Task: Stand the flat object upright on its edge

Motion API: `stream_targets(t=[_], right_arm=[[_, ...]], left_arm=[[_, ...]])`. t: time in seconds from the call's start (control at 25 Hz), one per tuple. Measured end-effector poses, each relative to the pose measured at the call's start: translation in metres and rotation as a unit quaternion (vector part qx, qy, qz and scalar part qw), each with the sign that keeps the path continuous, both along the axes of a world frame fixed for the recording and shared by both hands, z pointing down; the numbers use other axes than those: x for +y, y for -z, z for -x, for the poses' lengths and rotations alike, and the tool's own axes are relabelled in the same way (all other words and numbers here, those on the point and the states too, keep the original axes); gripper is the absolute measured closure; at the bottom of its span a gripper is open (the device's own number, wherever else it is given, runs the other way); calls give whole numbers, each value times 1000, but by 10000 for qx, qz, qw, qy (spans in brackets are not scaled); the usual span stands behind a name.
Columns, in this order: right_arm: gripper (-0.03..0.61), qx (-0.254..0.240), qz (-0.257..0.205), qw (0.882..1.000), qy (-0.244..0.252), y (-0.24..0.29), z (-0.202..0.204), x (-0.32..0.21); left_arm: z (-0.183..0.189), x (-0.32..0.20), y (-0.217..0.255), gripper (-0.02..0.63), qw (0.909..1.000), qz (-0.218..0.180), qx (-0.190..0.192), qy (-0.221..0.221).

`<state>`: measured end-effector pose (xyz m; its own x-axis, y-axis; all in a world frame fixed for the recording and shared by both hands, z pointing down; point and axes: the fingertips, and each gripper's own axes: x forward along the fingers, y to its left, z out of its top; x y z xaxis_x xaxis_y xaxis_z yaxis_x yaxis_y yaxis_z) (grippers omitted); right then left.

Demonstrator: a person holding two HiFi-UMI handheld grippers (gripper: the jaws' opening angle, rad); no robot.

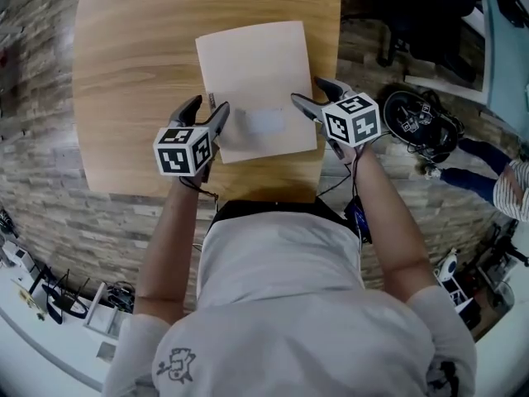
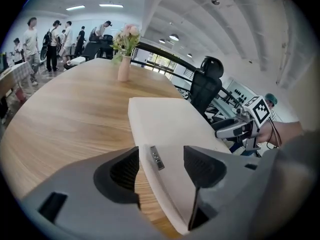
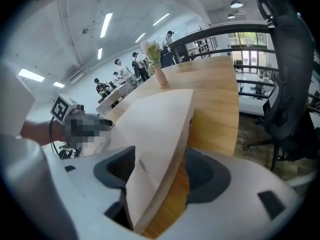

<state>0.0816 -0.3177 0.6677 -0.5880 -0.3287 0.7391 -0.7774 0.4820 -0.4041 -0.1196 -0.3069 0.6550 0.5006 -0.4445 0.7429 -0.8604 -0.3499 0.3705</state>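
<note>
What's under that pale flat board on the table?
The wooden table shows all around the board, which lies on it. Anything directly beneath the board is covered and cannot be seen.

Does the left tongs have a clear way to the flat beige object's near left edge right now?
Probably yes: the left tongs stand open with the near left edge of the flat beige object already between the jaws, not yet gripped; nothing on the table blocks them.

Cream flat object on a honey wood-grain counter; grey left gripper and right gripper bear black-and-white marker cubes.
</note>
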Motion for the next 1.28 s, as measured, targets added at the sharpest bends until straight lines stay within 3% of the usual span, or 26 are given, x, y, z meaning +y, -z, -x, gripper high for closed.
stream_targets(t=[0.2,0.48,1.28], right_arm=[[256,-112,242,9996,20,-11,4,-3],[267,-201,386,9990,21,-17,8,-3],[293,-148,365,9992,21,-10,8,-2]], left_arm=[[3,-8,-17,341,9987,371,319,122],[-2,-11,-25,341,9973,542,481,82],[-7,-14,-18,348,9984,403,334,216]])
